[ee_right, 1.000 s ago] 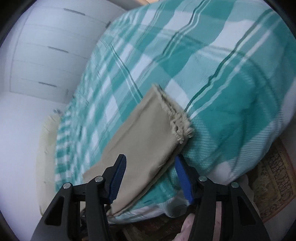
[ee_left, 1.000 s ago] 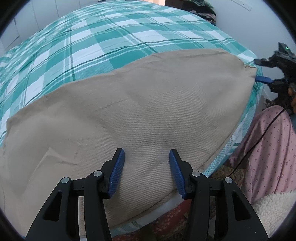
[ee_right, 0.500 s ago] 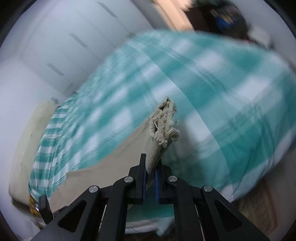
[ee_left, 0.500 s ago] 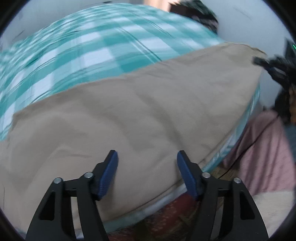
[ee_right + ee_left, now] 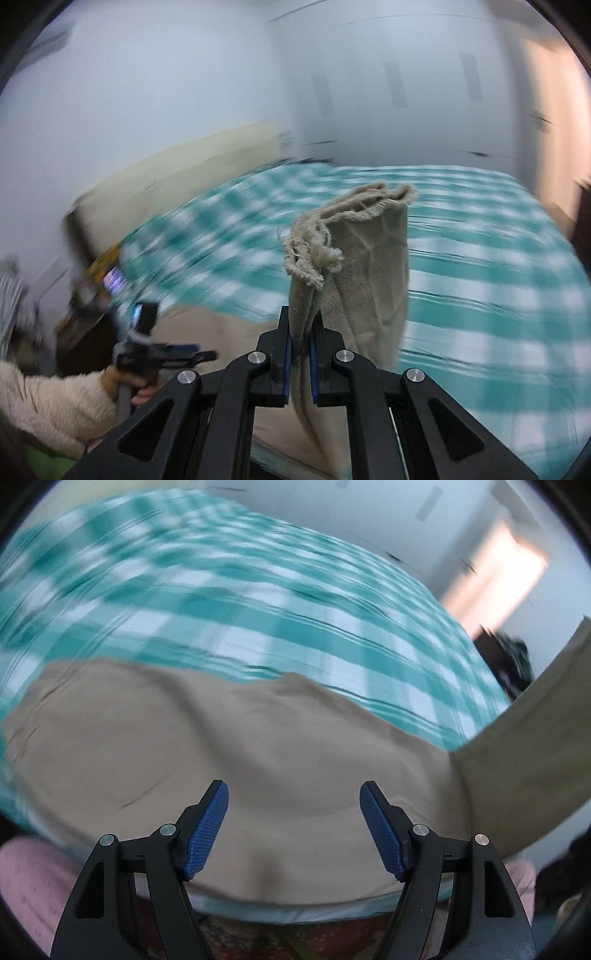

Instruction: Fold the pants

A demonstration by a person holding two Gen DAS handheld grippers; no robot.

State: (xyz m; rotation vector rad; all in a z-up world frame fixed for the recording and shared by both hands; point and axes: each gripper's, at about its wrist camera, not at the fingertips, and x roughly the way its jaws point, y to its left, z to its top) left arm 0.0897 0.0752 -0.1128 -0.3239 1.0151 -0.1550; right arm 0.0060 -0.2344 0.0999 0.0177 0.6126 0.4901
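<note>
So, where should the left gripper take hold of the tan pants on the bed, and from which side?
Probably the near edge of the pants, where it runs along the bed's front edge. Come from the front, below the left gripper: that edge is exposed there, while the middle lies flat on the blanket. The right gripper already pinches the frayed leg hem.

Right hand-held gripper [image 5: 300, 350] was clamped on the frayed hem [image 5: 314, 254] of the beige pants [image 5: 365, 273], lifted over the teal checked bed [image 5: 480, 266]. Left hand-held gripper [image 5: 192, 352] sat low left, jaws opening, nothing between them.
</note>
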